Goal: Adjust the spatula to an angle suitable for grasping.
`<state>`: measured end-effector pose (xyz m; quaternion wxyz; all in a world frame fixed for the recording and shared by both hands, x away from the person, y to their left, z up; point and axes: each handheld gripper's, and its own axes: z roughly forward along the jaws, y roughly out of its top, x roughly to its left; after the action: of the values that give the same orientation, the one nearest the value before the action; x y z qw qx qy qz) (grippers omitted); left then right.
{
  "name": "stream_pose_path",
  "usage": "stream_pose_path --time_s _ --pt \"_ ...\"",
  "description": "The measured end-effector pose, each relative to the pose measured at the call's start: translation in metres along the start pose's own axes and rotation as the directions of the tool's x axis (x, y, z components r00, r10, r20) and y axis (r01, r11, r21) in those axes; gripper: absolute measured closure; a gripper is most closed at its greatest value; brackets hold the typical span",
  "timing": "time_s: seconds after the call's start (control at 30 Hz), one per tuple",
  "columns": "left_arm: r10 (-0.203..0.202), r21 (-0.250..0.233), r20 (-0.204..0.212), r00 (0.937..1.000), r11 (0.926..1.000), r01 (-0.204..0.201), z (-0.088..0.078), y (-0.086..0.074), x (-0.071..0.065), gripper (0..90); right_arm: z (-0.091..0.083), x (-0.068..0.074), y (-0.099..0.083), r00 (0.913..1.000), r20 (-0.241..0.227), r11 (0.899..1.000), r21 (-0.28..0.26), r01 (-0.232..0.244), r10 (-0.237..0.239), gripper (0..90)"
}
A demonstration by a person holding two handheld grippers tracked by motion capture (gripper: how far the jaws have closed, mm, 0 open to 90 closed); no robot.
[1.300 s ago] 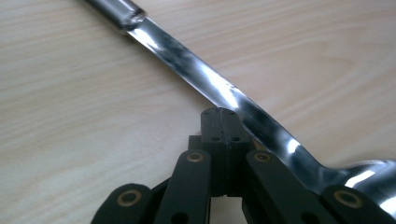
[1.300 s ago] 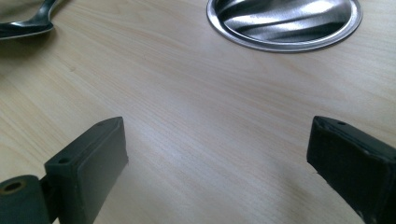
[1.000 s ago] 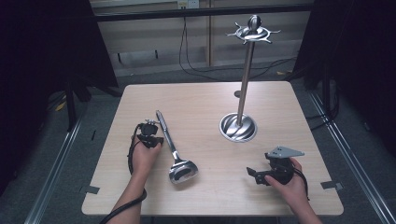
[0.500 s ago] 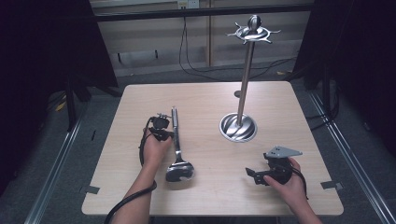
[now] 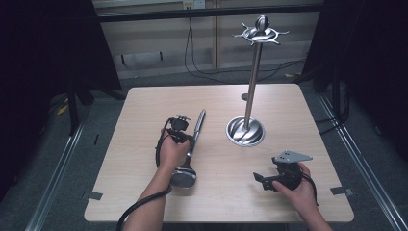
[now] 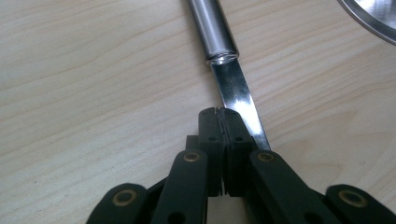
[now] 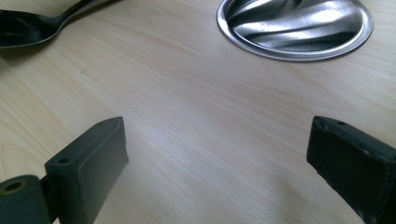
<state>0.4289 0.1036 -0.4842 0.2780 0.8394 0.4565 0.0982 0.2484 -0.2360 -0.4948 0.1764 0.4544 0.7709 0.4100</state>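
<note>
A steel ladle (image 5: 196,129) lies on the wooden table (image 5: 144,110), its bowl near the person and its round handle (image 6: 215,30) pointing away toward the right. My left gripper (image 5: 187,139) is shut, its joined tips (image 6: 218,112) low over the table against the left edge of the ladle's flat stem (image 6: 236,91); nothing sits between the jaws. My right gripper (image 5: 260,179) rests at the front right, pointing left. Its jaws (image 7: 219,135) stand wide open over bare wood, holding nothing. The ladle's bowl (image 7: 23,28) shows at the far left of the right gripper view.
A tall steel utensil stand (image 5: 252,82) with a hooked crown rises from a round swirled base (image 5: 245,131) right of the ladle; that base (image 7: 294,25) lies ahead of the right gripper. Cables run on the floor beyond the table's far edge.
My left gripper has travelled right across the table, and the ladle's handle has swung with it from pointing back-left to pointing back-right. The bowl stayed roughly put. The right gripper has not moved.
</note>
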Motion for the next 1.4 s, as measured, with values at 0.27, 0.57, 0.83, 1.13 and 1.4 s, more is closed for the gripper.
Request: stream_pose_path --time_s 0.27,0.57,0.83,1.13,1.4 --pt "0.002 0.027 -0.010 0.9999 0.9996 -0.001 -0.012 0.010 0.001 79.5 -0.001 0.001 0.001 1.0000 0.001 1.000 0.001 0.002 -0.002 4.8" --pt "-0.020 0.067 -0.009 0.9998 0.9975 0.020 -0.019 0.015 -0.004 64.6 -0.001 0.003 0.002 1.0000 0.000 1.000 0.003 0.009 -0.009 4.8" --pt "-0.034 0.136 -0.004 0.9994 0.9901 0.034 -0.014 0.019 -0.013 57.6 0.002 0.006 0.002 0.9997 -0.009 1.000 0.008 0.024 -0.024 4.9" --pt "-0.017 0.168 -0.029 0.9994 0.9856 0.022 -0.003 0.018 -0.017 55.8 0.002 0.006 0.001 0.9997 -0.012 1.000 0.004 0.022 -0.022 4.9" --pt "-0.022 0.209 -0.045 0.9988 0.9774 0.030 0.005 0.020 -0.021 58.2 0.002 0.006 0.001 0.9997 -0.012 1.000 0.006 0.021 -0.021 4.9"
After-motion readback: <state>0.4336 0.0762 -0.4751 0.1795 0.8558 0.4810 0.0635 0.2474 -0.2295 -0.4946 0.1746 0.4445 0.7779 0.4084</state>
